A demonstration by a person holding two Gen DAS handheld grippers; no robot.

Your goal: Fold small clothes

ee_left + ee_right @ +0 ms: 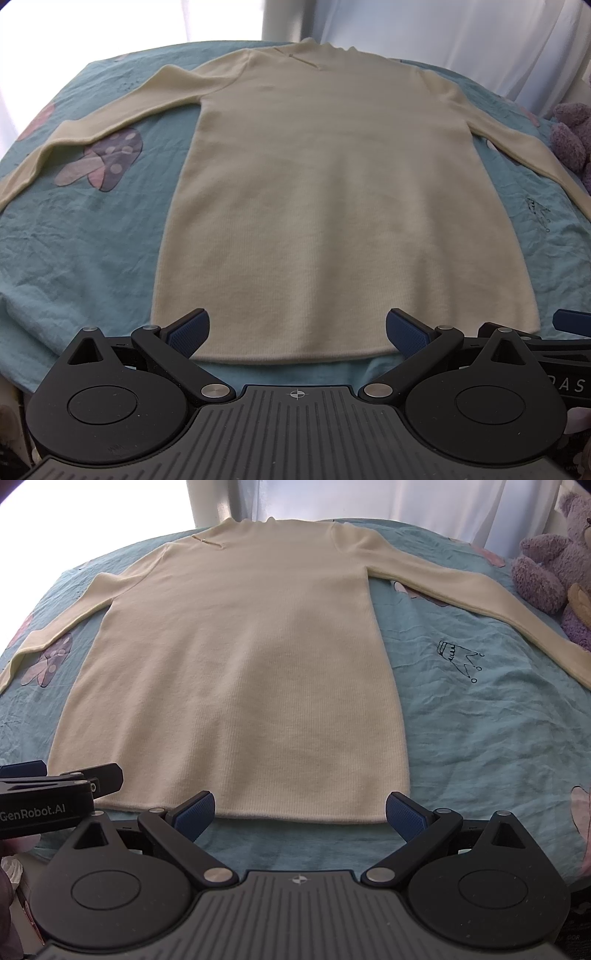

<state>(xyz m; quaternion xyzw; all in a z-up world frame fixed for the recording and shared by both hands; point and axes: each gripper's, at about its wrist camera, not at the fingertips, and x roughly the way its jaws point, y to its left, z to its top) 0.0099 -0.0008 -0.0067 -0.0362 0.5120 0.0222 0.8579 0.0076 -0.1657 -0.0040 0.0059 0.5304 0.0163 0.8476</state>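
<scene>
A cream long-sleeved knit sweater (332,206) lies flat and spread out on a teal bedsheet (74,258), collar at the far end, both sleeves stretched out to the sides. My left gripper (297,334) stands open just above the near hem, with nothing between its blue pads. In the right wrist view the same sweater (240,672) fills the middle, and my right gripper (300,814) is open over the hem's right part, holding nothing. The left gripper's black body (55,790) shows at the left edge there.
The teal sheet (480,720) carries mushroom prints (107,158) and a drawn crown (458,657). Purple plush toys (554,557) sit at the far right, close to the right sleeve's end. White curtains (461,33) and a bright window lie beyond the bed.
</scene>
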